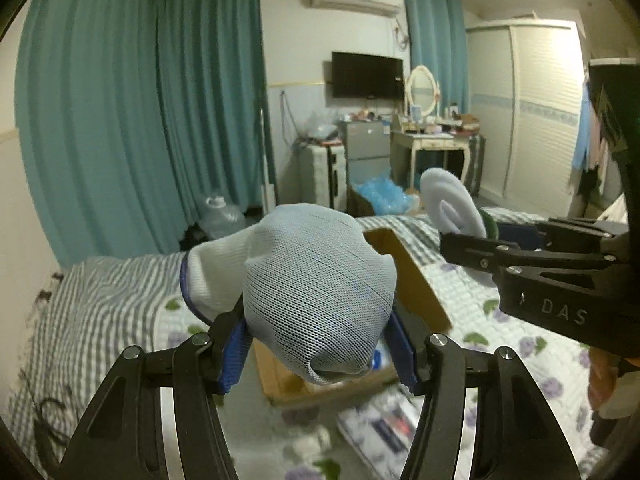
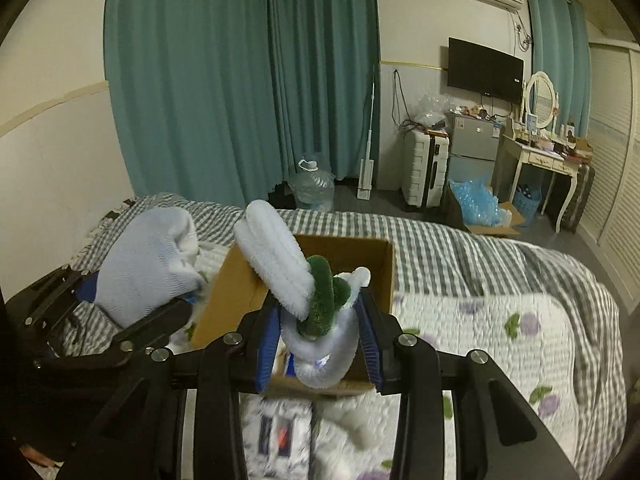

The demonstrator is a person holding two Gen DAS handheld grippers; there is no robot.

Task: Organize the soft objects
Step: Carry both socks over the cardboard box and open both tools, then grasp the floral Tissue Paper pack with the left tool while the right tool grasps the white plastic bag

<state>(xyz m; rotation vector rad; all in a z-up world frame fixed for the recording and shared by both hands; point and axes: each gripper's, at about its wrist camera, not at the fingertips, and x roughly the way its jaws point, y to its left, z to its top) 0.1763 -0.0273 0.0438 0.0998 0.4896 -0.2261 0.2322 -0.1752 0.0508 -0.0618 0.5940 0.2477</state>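
Note:
My left gripper (image 1: 320, 344) is shut on a rolled pale blue and white sock bundle (image 1: 316, 292), held above an open cardboard box (image 1: 416, 280) on the bed. The bundle also shows in the right wrist view (image 2: 148, 264). My right gripper (image 2: 318, 344) is shut on a fuzzy white and green sock bundle (image 2: 304, 292), held over the same box (image 2: 376, 256). In the left wrist view the right gripper (image 1: 460, 242) comes in from the right with the fuzzy white sock (image 1: 452, 200) sticking up.
The bed has a quilt (image 2: 500, 344) with purple flowers and a grey checked sheet (image 2: 440, 240). A tissue pack (image 2: 280, 436) and a white soft item (image 2: 356, 424) lie on the quilt in front of the box. Teal curtains, a suitcase and a dresser stand beyond.

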